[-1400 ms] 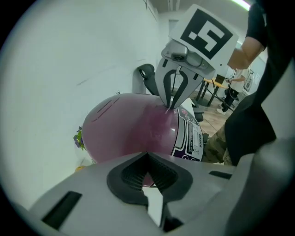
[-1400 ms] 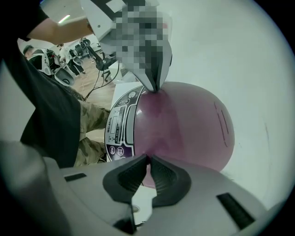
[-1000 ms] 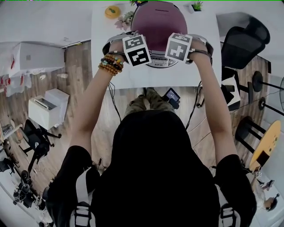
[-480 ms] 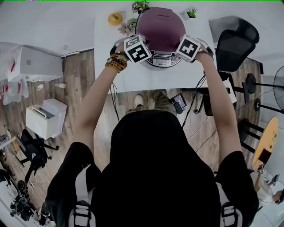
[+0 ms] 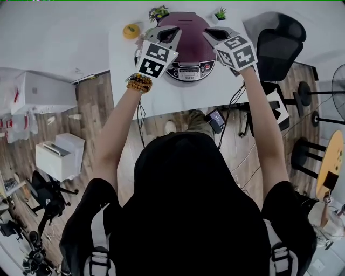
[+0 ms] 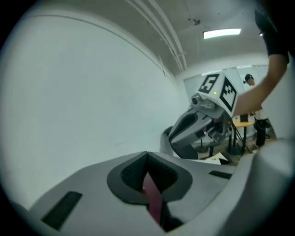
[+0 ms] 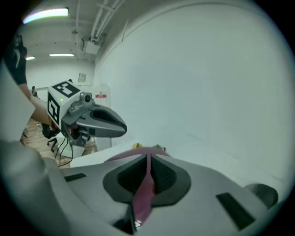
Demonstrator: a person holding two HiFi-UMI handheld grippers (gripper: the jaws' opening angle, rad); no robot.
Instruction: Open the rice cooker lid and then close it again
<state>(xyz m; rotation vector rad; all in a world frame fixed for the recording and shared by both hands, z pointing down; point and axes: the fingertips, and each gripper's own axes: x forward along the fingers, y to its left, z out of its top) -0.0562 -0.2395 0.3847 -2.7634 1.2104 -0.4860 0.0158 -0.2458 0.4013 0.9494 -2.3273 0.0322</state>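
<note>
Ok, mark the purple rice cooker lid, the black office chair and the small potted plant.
Purple rice cooker lid (image 5: 188, 39), head view, dome top.
Black office chair (image 5: 276, 54), head view, seat.
Small green potted plant (image 5: 220, 13), head view, leaves.

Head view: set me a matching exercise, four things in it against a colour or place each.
Things:
1 rice cooker lid
2 office chair
3 bead bracelet
4 small potted plant

Colour or place:
A worn by the person
B black, right of the table
C purple
D green, at the table's far edge

Pairs: 1-C, 2-B, 3-A, 4-D
</note>
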